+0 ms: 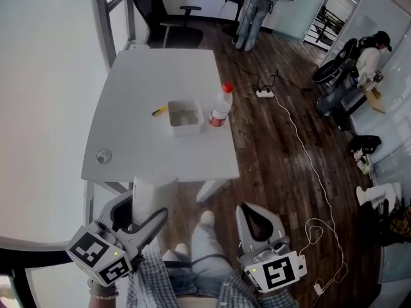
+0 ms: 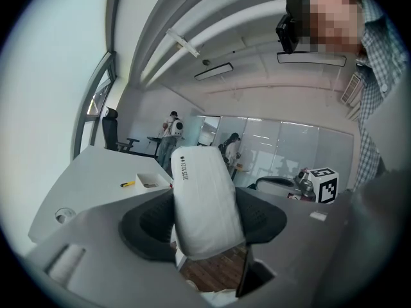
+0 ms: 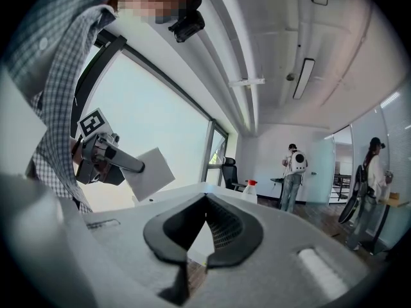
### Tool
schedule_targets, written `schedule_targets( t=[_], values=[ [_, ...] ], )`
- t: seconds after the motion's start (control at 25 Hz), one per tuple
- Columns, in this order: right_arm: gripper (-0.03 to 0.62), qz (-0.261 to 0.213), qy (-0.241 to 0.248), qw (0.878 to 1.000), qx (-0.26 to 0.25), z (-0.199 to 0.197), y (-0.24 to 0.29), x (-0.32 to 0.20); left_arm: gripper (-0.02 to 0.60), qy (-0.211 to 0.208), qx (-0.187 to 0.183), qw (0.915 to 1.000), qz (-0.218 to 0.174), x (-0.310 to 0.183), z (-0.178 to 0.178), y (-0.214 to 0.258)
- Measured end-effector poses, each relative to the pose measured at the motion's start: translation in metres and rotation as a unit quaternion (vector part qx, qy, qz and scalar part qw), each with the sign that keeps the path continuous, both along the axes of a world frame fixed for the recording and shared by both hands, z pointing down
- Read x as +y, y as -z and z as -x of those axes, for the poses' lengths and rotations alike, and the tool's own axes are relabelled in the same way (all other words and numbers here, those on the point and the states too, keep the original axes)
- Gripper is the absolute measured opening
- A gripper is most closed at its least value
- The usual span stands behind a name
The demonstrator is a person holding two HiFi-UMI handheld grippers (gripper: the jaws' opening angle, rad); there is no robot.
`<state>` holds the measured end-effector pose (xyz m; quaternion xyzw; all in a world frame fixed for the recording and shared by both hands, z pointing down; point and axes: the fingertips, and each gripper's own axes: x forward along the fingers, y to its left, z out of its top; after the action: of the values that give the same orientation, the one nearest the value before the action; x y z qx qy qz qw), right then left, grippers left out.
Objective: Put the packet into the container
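The white packet (image 1: pixel 153 194) stands upright between the jaws of my left gripper (image 1: pixel 142 215), which is shut on it near the table's front edge. In the left gripper view the packet (image 2: pixel 204 204) fills the gap between the black pads (image 2: pixel 151 226). The white open container (image 1: pixel 185 117) sits mid-table, well ahead of the packet, and shows small in the left gripper view (image 2: pixel 151 181). My right gripper (image 1: pixel 249 213) hangs off the table to the right, over the wooden floor, its jaws (image 3: pixel 205 201) shut on nothing. From the right gripper view, the left gripper (image 3: pixel 106 156) and its packet (image 3: pixel 151 172) show at the left.
A red-capped bottle (image 1: pixel 221 106) stands just right of the container, and a yellow item (image 1: pixel 159 110) lies at its left. The table (image 1: pixel 141 76) has a round grommet (image 1: pixel 103 155) near its front left. Cables (image 1: pixel 302 146) cross the wooden floor; an office chair (image 1: pixel 160 18) and people stand at the back.
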<state>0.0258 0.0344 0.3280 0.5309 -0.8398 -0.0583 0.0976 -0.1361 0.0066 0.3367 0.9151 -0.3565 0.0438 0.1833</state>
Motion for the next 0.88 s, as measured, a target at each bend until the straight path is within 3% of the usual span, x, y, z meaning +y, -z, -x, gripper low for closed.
schedule_targets(
  t=[0.88],
  values=[
    [-0.003,0.006,0.064,0.998,-0.006,-0.025,-0.006,-0.117,0.275,0.064,-0.011,0.9978,0.009,-0.092,-0.022,-0.003]
  ],
)
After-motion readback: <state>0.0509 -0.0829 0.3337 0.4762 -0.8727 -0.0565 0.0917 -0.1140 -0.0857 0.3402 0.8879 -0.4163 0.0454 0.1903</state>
